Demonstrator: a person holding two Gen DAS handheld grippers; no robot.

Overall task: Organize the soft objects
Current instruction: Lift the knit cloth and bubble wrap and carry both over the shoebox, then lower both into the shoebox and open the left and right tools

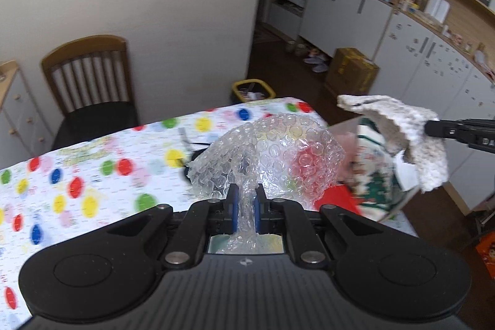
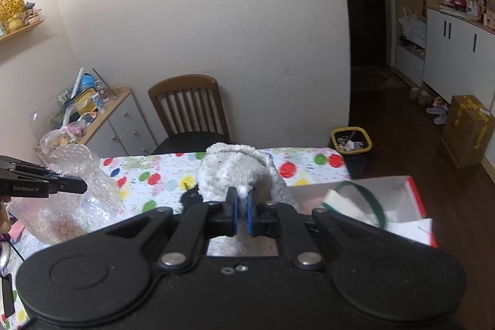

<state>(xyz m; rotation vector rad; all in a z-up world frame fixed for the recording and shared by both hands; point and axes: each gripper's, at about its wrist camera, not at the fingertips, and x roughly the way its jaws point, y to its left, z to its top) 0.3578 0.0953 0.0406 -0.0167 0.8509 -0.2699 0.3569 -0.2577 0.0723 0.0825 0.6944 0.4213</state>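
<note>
Both pairs of fingers are closed down on soft things: the left gripper pinches a gathered neck of bubble wrap between its blue pads, and the right gripper clamps the edge of a white knitted cloth, both lifted above the table. Seen from the left wrist, the cloth hangs over the open box that sits at the table's right end, with the bubble wrap just beside the box.

The step in hand looks like dropping each piece into the box. It would go best by lowering the cloth well inside the box walls before letting go, then bringing the springy wrap over and pressing it down so it does not pop out.

The table wears a dotted, many-coloured cover. Beyond the table stand a wooden chair, a yellow-rimmed bin and a cardboard carton on dark flooring.
</note>
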